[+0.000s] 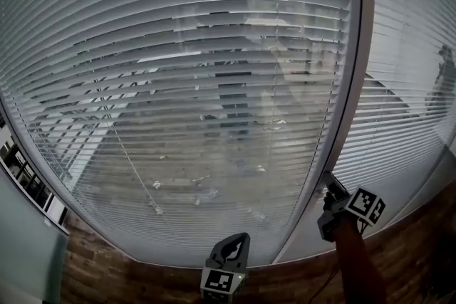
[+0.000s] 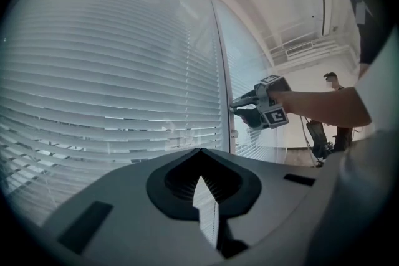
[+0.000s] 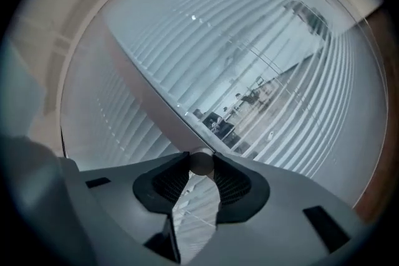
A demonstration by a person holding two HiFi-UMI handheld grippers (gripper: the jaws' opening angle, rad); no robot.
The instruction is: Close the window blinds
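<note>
The window blinds (image 1: 178, 82) fill most of the head view, with slats partly open in the middle. The right gripper (image 1: 329, 183) sits at the lower right, on a straight arm (image 1: 356, 260), and touches the window post (image 1: 349, 103). Its jaws pinch a small round knob (image 3: 201, 162). The left gripper (image 1: 237, 238) waits low in the middle, its jaws together and empty.

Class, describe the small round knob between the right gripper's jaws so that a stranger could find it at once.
Find the tall pale post between the two slatted blinds. Low down at that post, the right gripper grips a small round knob. It is the only rounded thing among flat slats.
</note>
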